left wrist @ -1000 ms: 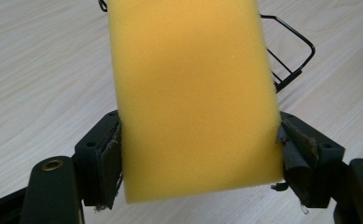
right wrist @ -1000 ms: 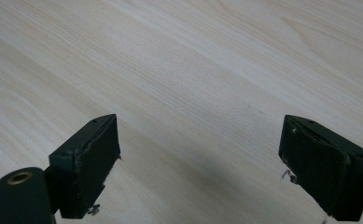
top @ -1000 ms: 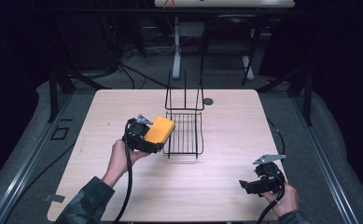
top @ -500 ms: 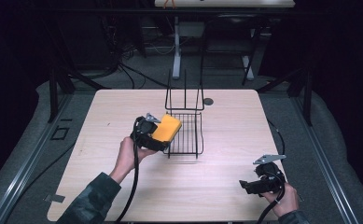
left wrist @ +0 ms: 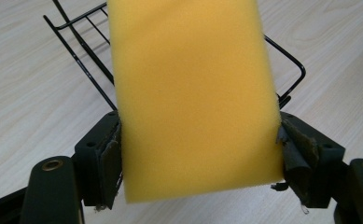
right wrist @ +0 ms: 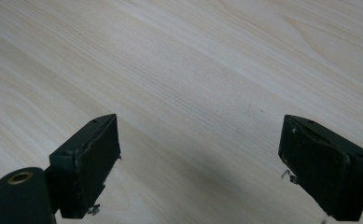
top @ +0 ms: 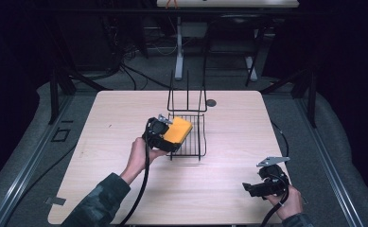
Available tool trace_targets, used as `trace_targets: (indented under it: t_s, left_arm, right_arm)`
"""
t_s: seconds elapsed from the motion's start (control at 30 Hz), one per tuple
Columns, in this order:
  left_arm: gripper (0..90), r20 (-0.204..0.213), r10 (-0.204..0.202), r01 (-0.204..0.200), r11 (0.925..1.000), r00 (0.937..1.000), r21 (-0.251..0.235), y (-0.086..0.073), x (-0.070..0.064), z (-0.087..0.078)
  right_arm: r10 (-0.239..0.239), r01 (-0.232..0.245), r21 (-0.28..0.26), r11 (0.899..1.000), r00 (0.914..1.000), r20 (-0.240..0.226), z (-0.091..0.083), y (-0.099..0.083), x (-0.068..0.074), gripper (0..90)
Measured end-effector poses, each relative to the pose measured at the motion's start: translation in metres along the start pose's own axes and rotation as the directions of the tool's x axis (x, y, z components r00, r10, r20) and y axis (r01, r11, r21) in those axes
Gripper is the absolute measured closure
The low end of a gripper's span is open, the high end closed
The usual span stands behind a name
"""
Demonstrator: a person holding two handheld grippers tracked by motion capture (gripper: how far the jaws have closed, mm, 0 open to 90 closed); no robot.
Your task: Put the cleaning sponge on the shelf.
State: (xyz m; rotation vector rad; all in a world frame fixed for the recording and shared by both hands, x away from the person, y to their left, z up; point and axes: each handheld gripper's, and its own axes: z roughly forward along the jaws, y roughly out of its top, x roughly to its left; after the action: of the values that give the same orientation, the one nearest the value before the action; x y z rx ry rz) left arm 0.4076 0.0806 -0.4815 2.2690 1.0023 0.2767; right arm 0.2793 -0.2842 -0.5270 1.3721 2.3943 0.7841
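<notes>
Yellow foam fills the grip of the left gripper [top: 170,135]: a rectangular sponge [top: 178,130], pinched along its two long sides between the black jaws, which press slightly into the soft edges. In the left gripper view the sponge [left wrist: 193,93] stands broad-face to the camera, its far end reaching out over the thin bars of a black wire rack [left wrist: 83,56]. From the high view, the sponge hangs over the left part of that wire rack [top: 196,142], which sits near the middle of a pale wooden table [top: 115,118] and has tall upright bars at its far end. Whether the sponge touches the rack cannot be told. The person's left hand [top: 139,156] holds the gripper from below and to the left, a camouflage-patterned sleeve trailing toward the near edge.

At the near right corner of the table, well apart from the rack, the right gripper [top: 250,188] rests low in the person's other hand. In the right gripper view its jaws stand wide apart with nothing between them, bare wood grain beneath.
</notes>
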Motion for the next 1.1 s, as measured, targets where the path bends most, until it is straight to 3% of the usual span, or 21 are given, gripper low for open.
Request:
trace_targets:
  t_s: [0.4,0.6,1.1]
  left_arm:
    - [24.8,0.005,-0.008,0.008,0.9998,1.0000,0.017,0.008,-0.005,0.020]
    - [24.7,0.010,-0.042,0.041,0.9987,0.9991,0.029,0.011,-0.006,0.030]
    - [24.5,0.016,-0.045,0.044,0.9970,0.9989,0.065,0.011,-0.009,0.042]
  right_arm:
    - [-0.002,0.002,0.002,1.000,1.0000,-0.002,0.000,0.000,0.000,12.1]
    - [0.000,0.000,0.001,1.000,1.0000,-0.004,0.000,0.000,0.000,12.1]
    - [-0.003,0.003,0.000,1.000,1.0000,-0.005,0.000,0.000,0.000,12.1]
